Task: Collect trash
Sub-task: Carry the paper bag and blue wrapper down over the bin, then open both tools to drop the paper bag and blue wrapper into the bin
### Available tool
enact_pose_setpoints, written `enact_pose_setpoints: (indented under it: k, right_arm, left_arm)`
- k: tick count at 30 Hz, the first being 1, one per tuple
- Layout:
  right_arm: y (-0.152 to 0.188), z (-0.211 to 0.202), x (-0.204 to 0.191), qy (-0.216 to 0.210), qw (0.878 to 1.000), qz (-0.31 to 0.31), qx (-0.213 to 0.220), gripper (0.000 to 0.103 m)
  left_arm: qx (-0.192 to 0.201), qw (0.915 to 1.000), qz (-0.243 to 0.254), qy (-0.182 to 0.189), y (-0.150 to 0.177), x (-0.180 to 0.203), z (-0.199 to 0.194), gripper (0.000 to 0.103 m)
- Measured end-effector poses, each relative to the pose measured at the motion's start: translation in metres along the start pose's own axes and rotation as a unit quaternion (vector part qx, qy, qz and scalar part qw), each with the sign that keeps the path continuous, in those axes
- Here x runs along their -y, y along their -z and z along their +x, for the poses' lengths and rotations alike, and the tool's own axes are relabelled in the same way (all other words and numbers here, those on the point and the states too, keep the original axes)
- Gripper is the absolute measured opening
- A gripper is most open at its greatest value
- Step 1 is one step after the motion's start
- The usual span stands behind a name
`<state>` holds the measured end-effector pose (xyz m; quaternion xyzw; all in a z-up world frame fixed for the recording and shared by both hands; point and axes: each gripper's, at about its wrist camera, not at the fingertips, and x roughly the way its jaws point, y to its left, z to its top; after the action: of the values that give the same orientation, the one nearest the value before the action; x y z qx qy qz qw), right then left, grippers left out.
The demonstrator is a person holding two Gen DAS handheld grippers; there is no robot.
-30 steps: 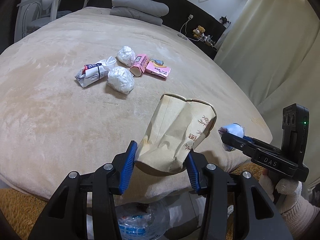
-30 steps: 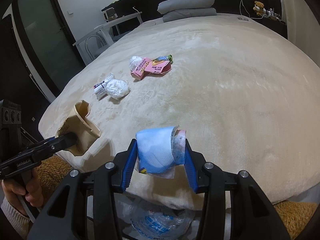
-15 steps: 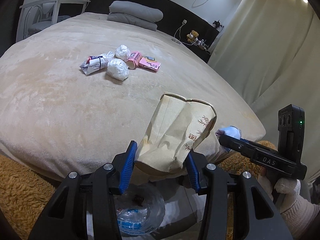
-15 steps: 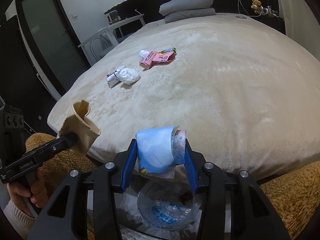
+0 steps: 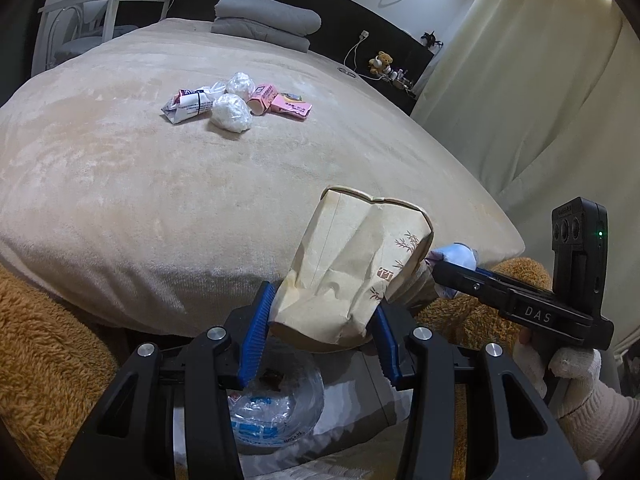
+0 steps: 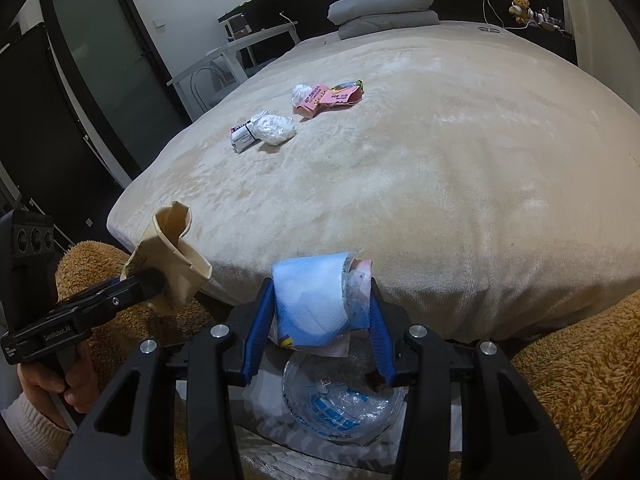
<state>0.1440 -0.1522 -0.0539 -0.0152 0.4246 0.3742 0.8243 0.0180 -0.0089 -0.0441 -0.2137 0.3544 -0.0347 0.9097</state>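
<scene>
The left gripper [image 5: 322, 334] has its blue fingers [image 5: 256, 334] clamped on the base of a crushed brown paper cup [image 5: 352, 268]. The cup's long axis runs up and away from the fingers, leaning a little right, with its dented open rim pointing toward the bed [image 5: 160, 184]. The right gripper [image 6: 320, 320] pinches a light-blue wrapper [image 6: 310, 300] between its fingers [image 6: 258, 330]; the wrapper is rolled, its open end turned to the right, its axis lying across the fingers. Both held pieces hang off the foot of the bed, side by side, the cup just left of the wrapper. Directly below them sits one clear plastic bag [image 6: 340, 408] with blue print, mouth open upward, on a brown shaggy rug [image 6: 580, 368].

Farther out on the beige blanket lie five pieces in a loose cluster: two white crumpled plastic balls [image 5: 232, 112], one white printed packet [image 5: 186, 106], one pink carton [image 5: 262, 98] and one pink flat packet [image 5: 292, 106]. At the head of the bed are two stacked grey pillows [image 5: 264, 20].
</scene>
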Motion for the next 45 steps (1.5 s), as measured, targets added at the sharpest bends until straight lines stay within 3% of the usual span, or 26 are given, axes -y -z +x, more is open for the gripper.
enact_pose_setpoints:
  k: [13,28,35,45]
  right_arm:
    - [0.018,0.02,0.0,-0.006,0.998,0.007,-0.06,0.045]
    - [0.032,0.066,0.012,-0.005,0.987,0.053,-0.149,0.045]
    - [0.039,0.089,0.016,-0.011,0.979,0.075,-0.187,0.045]
    - [0.053,0.122,0.028,0.006,0.961,0.115,-0.251,0.045]
  left_arm:
    - [-0.072,0.9969,-0.003,-0.031,0.022,-0.001,0.022,0.045]
    - [-0.182,0.9806,-0.026,-0.068,0.046,-0.015,0.066,0.046]
    - [-0.234,0.9682,-0.032,-0.082,0.057,-0.019,0.094,0.046]
    - [-0.311,0.9421,-0.067,-0.106,0.077,-0.04,0.129,0.046]
